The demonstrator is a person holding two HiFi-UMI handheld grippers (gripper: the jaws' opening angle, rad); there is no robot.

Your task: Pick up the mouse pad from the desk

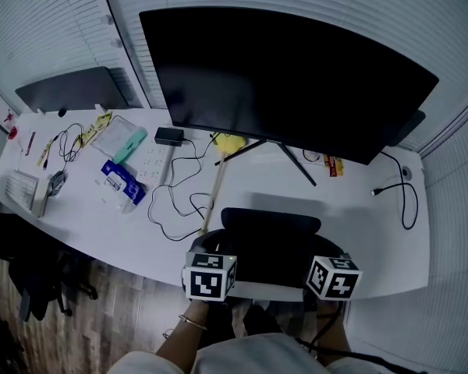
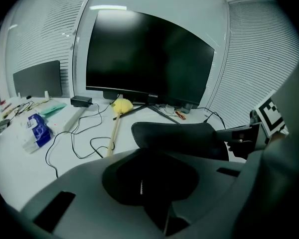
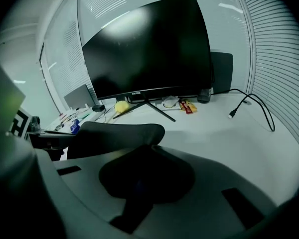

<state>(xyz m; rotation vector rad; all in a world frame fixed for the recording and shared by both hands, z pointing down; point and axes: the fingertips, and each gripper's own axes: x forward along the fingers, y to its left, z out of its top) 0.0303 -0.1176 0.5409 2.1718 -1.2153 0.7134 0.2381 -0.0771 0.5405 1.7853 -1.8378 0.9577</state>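
The black mouse pad (image 1: 270, 241) hangs just above the white desk (image 1: 374, 240), and its far edge curls upward. My left gripper (image 1: 216, 254) is shut on the pad's near left corner. My right gripper (image 1: 322, 257) is shut on the near right corner. In the left gripper view the mouse pad (image 2: 179, 136) stretches away from my jaws toward the right gripper (image 2: 244, 133). The right gripper view shows the mouse pad (image 3: 114, 136) running left to the left gripper (image 3: 45, 136). The pads themselves are hidden by the gripper bodies.
A large black monitor (image 1: 281, 76) stands behind the pad on splayed legs. A yellow duster on a wooden stick (image 1: 217, 184) and looping black cables (image 1: 175, 201) lie left of it. A power strip (image 1: 152, 164) and blue packet (image 1: 123, 181) sit farther left. A loose cable (image 1: 402, 197) lies right.
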